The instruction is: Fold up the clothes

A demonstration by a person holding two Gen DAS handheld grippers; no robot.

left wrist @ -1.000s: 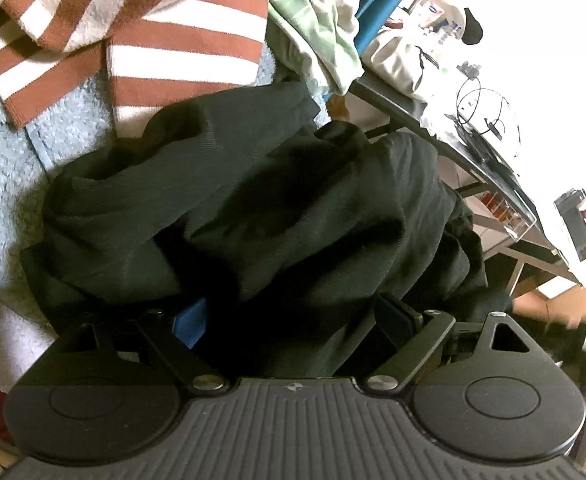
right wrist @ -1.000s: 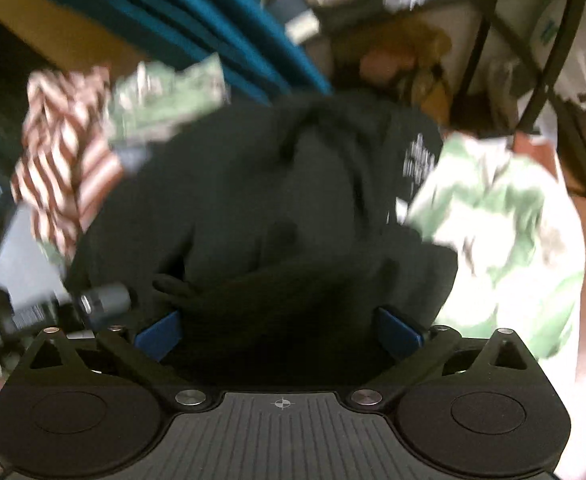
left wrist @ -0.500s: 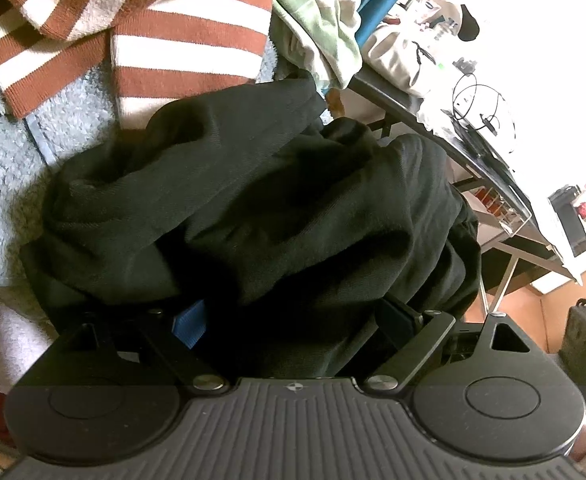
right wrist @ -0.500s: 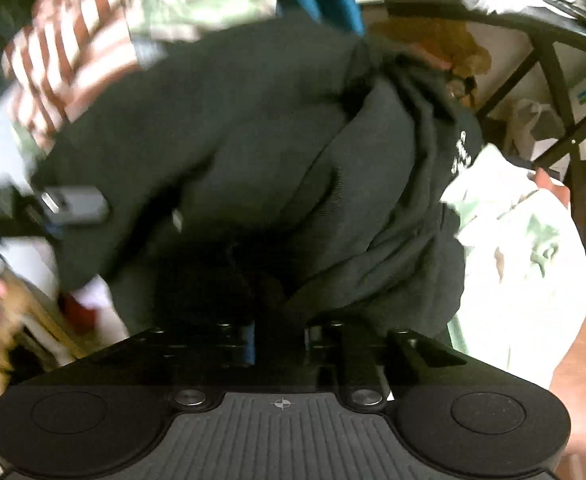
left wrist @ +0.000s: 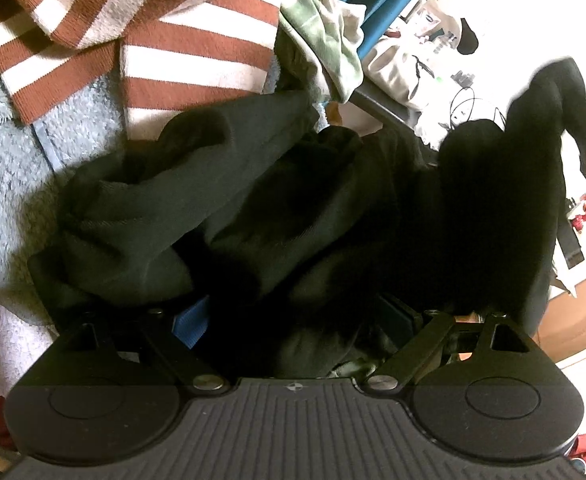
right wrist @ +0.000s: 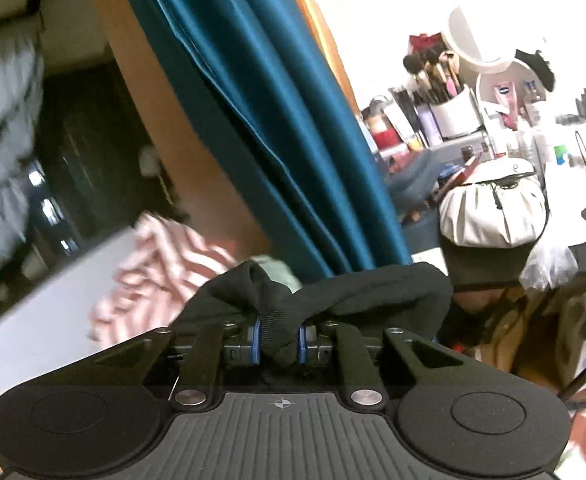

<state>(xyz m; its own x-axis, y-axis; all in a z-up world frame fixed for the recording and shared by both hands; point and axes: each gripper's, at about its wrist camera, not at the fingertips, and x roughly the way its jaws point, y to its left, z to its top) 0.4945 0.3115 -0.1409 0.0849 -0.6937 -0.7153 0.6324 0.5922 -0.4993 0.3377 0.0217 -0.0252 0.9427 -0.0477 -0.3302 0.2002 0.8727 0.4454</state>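
Lifted since before, the right gripper (right wrist: 279, 340) pinches the black garment (right wrist: 333, 292); left gripper (left wrist: 293, 316) gapes wide, lower frame.

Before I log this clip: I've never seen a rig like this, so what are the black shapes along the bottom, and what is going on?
Those shapes are two handheld grippers a person carries; each camera looks forward along its own fingers. In the right wrist view, the right gripper is shut on a fold of the black garment, lifted toward a teal curtain and cluttered desk. In the left wrist view, the left gripper stands open with black cloth bunched between its fingers, on a grey fleecy blanket beside a striped sweater.
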